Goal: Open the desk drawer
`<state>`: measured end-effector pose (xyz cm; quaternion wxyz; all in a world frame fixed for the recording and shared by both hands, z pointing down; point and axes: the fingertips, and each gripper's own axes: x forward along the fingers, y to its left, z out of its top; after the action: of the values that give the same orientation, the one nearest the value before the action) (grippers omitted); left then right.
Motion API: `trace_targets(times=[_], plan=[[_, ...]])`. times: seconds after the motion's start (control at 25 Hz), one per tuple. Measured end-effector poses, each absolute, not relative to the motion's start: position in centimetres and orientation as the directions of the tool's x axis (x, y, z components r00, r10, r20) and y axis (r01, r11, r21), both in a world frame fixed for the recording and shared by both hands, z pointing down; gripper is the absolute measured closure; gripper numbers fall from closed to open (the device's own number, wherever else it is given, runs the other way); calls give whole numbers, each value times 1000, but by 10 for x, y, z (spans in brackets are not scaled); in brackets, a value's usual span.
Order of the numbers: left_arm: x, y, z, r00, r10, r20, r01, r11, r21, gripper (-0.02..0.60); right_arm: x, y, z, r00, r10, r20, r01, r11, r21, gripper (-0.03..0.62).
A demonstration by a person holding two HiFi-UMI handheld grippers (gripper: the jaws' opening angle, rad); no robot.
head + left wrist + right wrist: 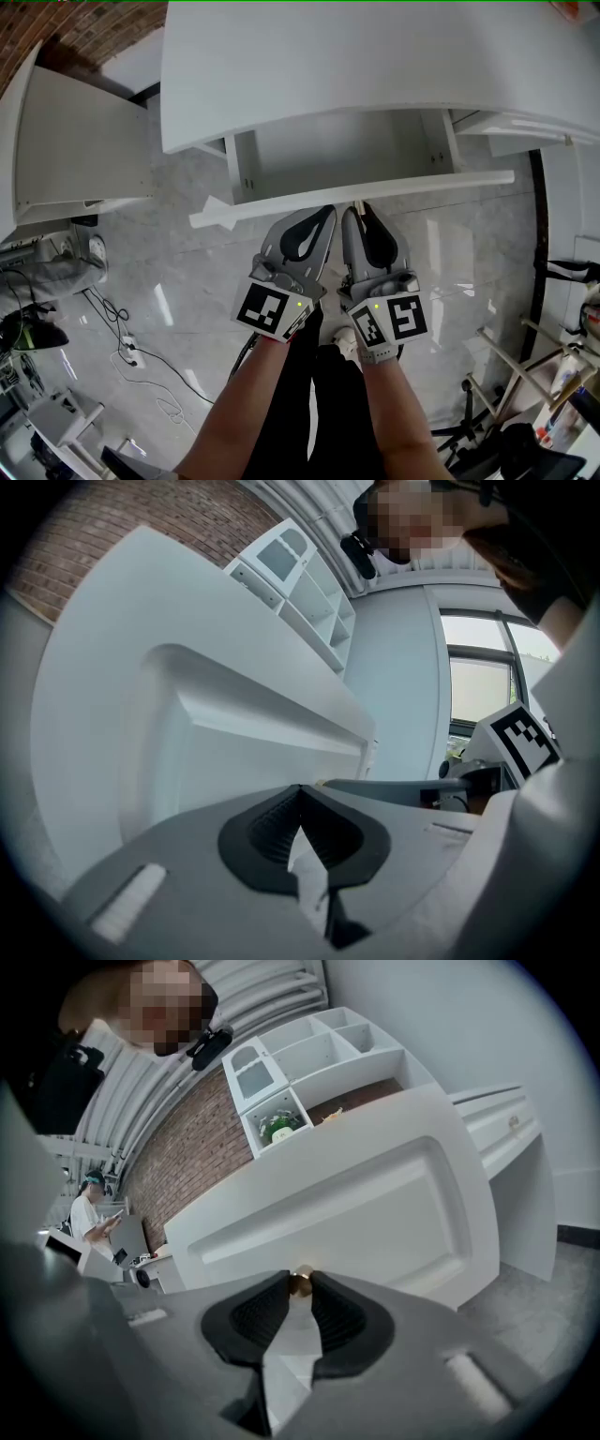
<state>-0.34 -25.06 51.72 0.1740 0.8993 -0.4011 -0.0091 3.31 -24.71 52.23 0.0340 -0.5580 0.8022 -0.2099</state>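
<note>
The white desk [328, 66] has its drawer [347, 150] pulled out toward me, and the drawer front [356, 194] runs across just ahead of both grippers. In the head view my right gripper [359, 208] reaches the drawer front near its middle. In the right gripper view a small brass knob [301, 1282] on the panelled drawer front [356, 1213] sits pinched between the tips of my right gripper [300, 1288]. My left gripper [328, 212] lies close beside the right one at the drawer front. In the left gripper view the left gripper [300, 791] is shut, its tips meeting on nothing.
A white cabinet side [75, 141] stands at the left, with cables [122, 347] on the pale marble floor below it. A wooden rack [525, 366] is at the right. A white cubby shelf [300, 1063] sits on the desk, and a person [91, 1208] stands far behind.
</note>
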Motion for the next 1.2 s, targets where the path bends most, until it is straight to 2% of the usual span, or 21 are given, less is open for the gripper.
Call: trace_targets(times=[1.2], plan=[[3, -198, 515, 665, -735, 133, -730, -601, 327, 578, 38, -194, 519, -404, -894, 195, -876, 316, -364, 523]])
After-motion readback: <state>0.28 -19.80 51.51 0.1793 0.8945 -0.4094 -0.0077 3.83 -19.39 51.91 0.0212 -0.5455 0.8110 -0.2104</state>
